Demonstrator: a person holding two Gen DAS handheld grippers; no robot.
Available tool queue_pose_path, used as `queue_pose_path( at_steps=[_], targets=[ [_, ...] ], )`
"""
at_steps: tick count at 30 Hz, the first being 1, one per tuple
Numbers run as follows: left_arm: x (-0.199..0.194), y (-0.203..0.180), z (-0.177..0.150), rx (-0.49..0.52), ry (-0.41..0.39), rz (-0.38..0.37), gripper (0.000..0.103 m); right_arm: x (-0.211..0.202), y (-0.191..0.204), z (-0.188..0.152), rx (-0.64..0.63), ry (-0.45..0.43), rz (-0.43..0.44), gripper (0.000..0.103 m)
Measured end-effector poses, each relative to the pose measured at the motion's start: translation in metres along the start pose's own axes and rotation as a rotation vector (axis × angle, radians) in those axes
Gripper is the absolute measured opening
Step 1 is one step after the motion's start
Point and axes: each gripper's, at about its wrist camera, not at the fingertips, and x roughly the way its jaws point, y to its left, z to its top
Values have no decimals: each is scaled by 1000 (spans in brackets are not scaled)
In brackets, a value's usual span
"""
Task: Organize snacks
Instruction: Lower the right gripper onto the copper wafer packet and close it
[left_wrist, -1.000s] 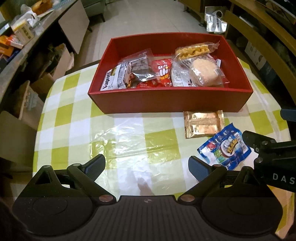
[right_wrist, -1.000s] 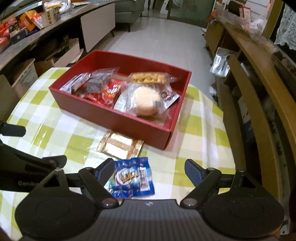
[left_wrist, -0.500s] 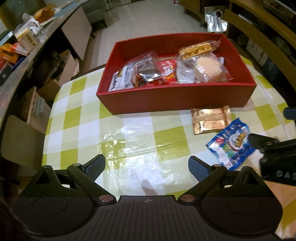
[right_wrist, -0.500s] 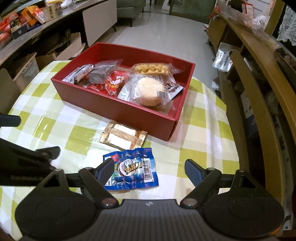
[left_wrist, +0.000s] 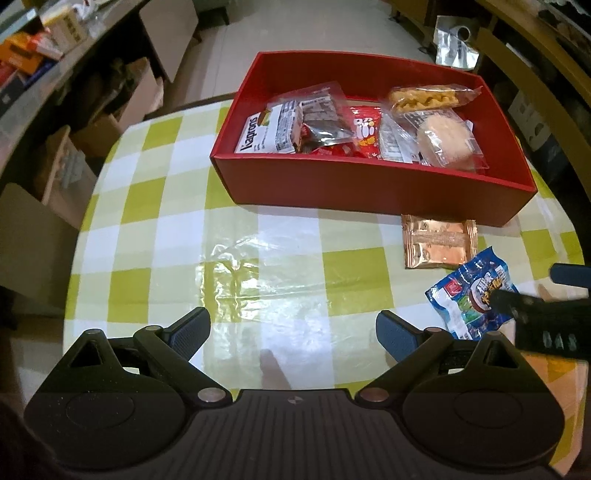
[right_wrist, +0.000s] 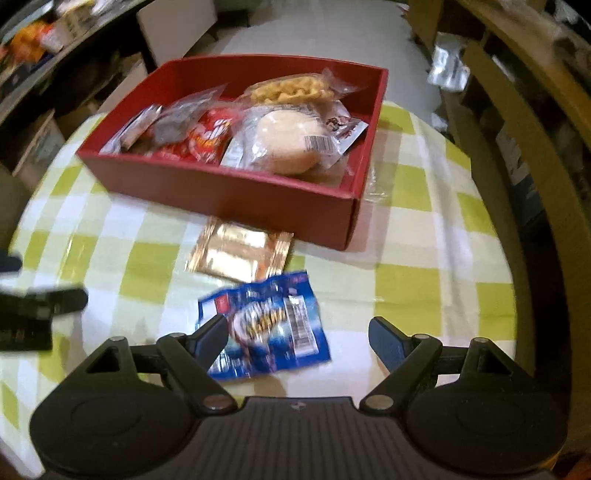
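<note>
**Right gripper spread over the blue snack packet, nothing gripped**

Right gripper (right_wrist: 295, 338): jaws wide apart, pointing steeply down at the table. Blue snack packet (right_wrist: 266, 325) lies flat on the checked tablecloth (right_wrist: 424, 236), partly between the fingers; the left finger (right_wrist: 210, 338) overlaps the packet's left edge in the right wrist view, the other finger stands clear of it. Can't tell if the pads touch it. That view is motion-blurred.

Left gripper (left_wrist: 293, 330): jaws also spread, empty, only bare tablecloth between them. It sits well left of the blue packet (left_wrist: 471, 291); the right gripper's dark body crosses the packet's right side in the left wrist view.

Gold foil packet (left_wrist: 439, 242) lies flat just beyond the blue one, close against the near wall of the red box (left_wrist: 369, 188); blue and gold are nearly touching corner to corner.

Red box contents, left to right: white "Kaprons" pack (left_wrist: 271, 131), clear bag with dark pieces (left_wrist: 325, 118), red chip bag (left_wrist: 365, 133), wrapped round bun (left_wrist: 445, 140), wrapped waffle-like pastry (left_wrist: 424, 98) behind the bun.
</note>
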Motion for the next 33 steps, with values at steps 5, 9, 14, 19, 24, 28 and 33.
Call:
queue_pose_path(
  at_steps=[5,9,14,19,24,28,33],
  targets=[
    [3,3,0,2,6,-4,98,19,17,17,-55,-25,-28,89],
    [7,8,2,-4,18,-8,98,33,27,30,-82,-38,6,89],
    [8,21,4,-22,18,1,98,48,40,25,-111,45,11,95],
    [7,27,8,-48,21,-21,98,31,42,3,-81,171,254,98],
    [1,26,7,-47,6,-31,98,2,31,-2,-95,114,299,95],
    [3,28,7,-56,13,-21,98,6,29,18,-119,17,201,95],
    [7,25,7,-39,22,-19,98,41,52,34,-210,-15,162,95]
  ],
)
